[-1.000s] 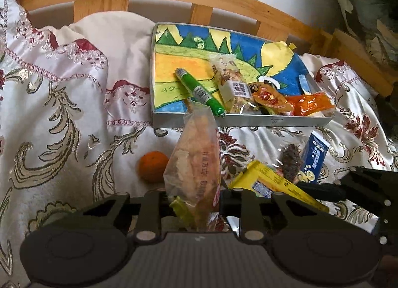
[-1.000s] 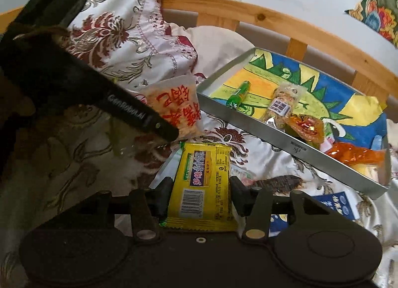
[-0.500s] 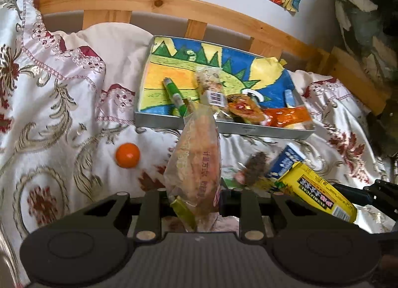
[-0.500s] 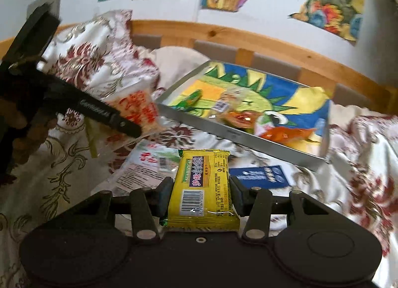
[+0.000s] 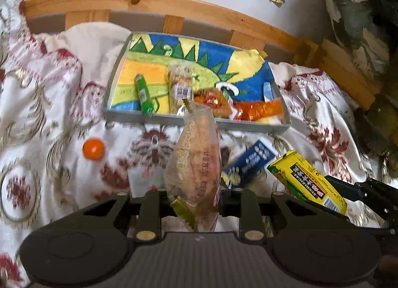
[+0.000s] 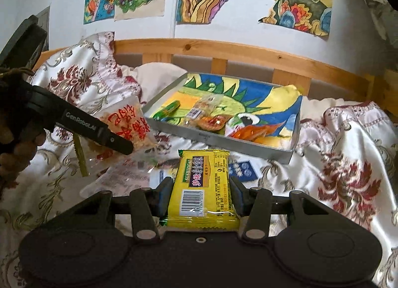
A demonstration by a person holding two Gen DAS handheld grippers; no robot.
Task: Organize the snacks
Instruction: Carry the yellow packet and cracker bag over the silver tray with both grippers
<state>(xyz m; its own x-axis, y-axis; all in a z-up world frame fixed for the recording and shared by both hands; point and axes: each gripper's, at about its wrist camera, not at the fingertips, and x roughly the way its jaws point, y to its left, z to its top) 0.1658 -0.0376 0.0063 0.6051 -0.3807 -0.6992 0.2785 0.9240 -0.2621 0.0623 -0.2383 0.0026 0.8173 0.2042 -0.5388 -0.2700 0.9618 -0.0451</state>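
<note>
Left gripper (image 5: pixel 195 194): jaws clamped on a clear plastic bag of pale dried snack with red lettering (image 5: pixel 196 163), held upright above the bedspread, well short of the tray. In the right wrist view the same bag (image 6: pixel 126 123) hangs from the left gripper (image 6: pixel 117 142) at the left of frame.

Right gripper (image 6: pixel 200 194): jaws clamped on both long edges of a flat yellow foil snack packet with a barcode (image 6: pixel 202 188), held level above the bedspread; also seen in the left wrist view (image 5: pixel 308 181).

Shallow grey rectangular tray lined with a bright crayon drawing (image 5: pixel 171 120) lies on the floral satin bedspread (image 5: pixel 49 103) near the wooden bed rail (image 6: pixel 248 55). Inside it: a green tube (image 5: pixel 143 93), a clear bag with a barcode label (image 5: pixel 180 86), orange wrapped snacks (image 5: pixel 258 110).

On the bedspread in front of the tray: a small orange round fruit (image 5: pixel 93 149), well to the left; a blue packet (image 5: pixel 248 163), between the two held items.
</note>
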